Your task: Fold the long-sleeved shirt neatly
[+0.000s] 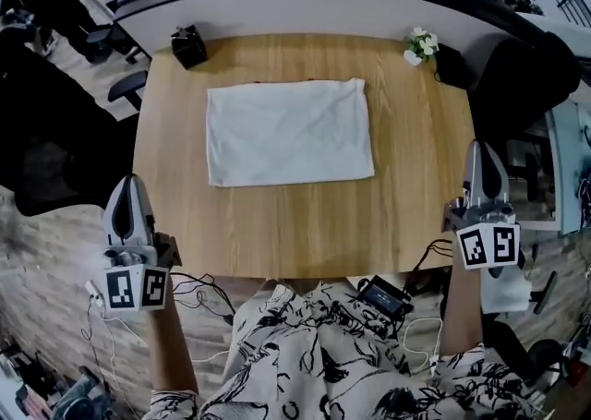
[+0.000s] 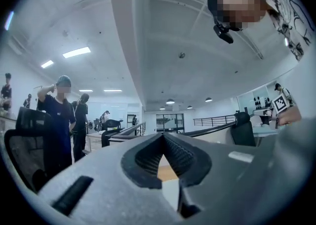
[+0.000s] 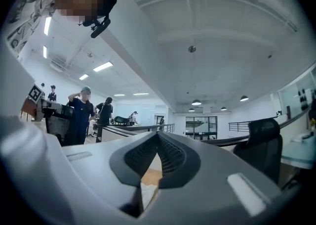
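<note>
The white long-sleeved shirt [image 1: 289,131] lies folded into a flat rectangle on the far middle of the wooden table [image 1: 305,224]. My left gripper [image 1: 130,195] is held up at the table's near left corner, away from the cloth, jaws shut with nothing between them. My right gripper [image 1: 484,162] is raised beyond the table's right edge, also shut and empty. In the left gripper view the closed fingertips [image 2: 163,136] point level into the room. The right gripper view shows its tips [image 3: 158,136] meeting the same way.
A black box [image 1: 188,45] stands at the table's far left corner; a small flower pot [image 1: 420,43] at the far right. Cables and a black adapter [image 1: 386,295] hang off the near edge. Office chairs [image 1: 522,77] stand around; people stand far off in both gripper views.
</note>
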